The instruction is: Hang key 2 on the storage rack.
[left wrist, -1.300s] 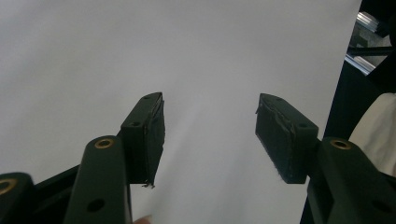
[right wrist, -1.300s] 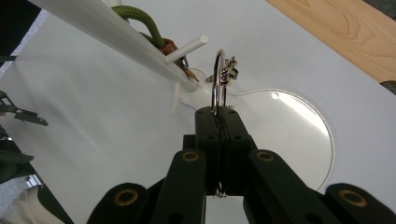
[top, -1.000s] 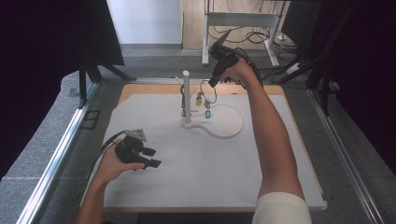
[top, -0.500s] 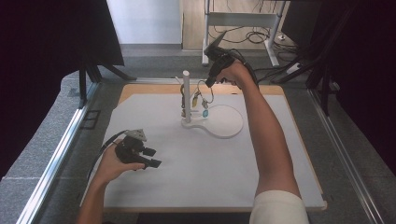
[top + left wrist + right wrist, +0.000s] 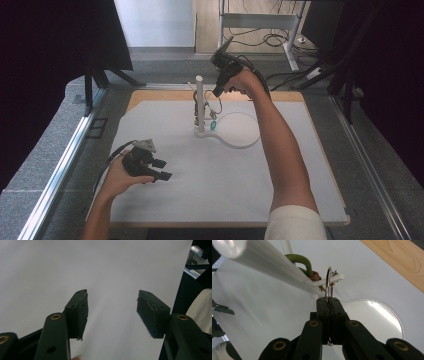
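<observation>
A white stand has an upright post [image 5: 199, 100] and a round flat base [image 5: 240, 131] on the white mat. A thin metal ring [image 5: 328, 282] stands on edge across a short white peg [image 5: 337, 278] on the post [image 5: 262, 258]. My right gripper [image 5: 328, 301] is shut on the ring's lower edge, and it hangs beside the top of the post [image 5: 216, 92]. A green cord loop [image 5: 302, 261] hangs on the post, and a small teal tag [image 5: 213, 126] dangles lower down. My left gripper [image 5: 162, 170] rests at the front left of the mat, jaws open and nothing between them [image 5: 112, 307].
The white mat [image 5: 300, 165] lies on a wooden board [image 5: 165, 95] inside a metal-railed table frame [image 5: 65, 155]. Black curtains stand at the left and right. Cables and a metal rack's legs [image 5: 260, 22] lie on the floor behind.
My right gripper has shifted a little to the left, toward the post, and slightly down, still holding the ring. The left hand has kept still.
</observation>
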The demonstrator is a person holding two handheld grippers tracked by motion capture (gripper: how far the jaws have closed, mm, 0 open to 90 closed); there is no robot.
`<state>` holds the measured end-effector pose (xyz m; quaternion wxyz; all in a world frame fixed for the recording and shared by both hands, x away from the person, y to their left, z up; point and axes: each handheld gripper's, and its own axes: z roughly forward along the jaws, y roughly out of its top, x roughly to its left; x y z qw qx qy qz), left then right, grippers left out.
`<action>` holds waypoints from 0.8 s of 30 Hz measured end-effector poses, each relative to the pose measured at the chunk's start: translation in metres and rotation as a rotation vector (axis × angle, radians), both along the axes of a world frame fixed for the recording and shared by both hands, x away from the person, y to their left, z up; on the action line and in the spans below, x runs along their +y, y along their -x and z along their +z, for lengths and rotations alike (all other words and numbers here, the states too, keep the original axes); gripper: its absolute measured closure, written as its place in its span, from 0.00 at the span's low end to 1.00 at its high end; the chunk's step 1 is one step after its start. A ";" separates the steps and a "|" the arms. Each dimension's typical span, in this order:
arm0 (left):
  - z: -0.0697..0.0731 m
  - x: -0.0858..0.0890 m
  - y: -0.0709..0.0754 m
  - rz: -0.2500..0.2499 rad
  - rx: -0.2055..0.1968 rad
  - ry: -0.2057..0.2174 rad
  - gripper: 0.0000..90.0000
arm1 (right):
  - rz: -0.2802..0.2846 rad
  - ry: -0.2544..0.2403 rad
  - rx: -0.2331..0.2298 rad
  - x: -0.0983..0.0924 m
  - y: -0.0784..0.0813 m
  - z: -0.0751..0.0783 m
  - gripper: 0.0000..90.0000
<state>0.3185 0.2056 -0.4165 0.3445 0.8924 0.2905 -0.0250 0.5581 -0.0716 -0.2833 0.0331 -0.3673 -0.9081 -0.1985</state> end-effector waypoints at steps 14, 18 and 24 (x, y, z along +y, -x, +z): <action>0.001 0.001 0.000 0.005 -0.003 -0.004 0.48 | 0.017 -0.022 0.040 0.003 0.009 -0.025 0.97; 0.001 0.001 0.000 0.005 -0.004 -0.009 0.48 | 0.025 -0.045 0.049 0.003 0.012 -0.031 0.96; -0.001 0.000 0.000 0.000 -0.002 -0.013 0.48 | 0.034 -0.088 0.045 -0.001 0.018 -0.028 0.89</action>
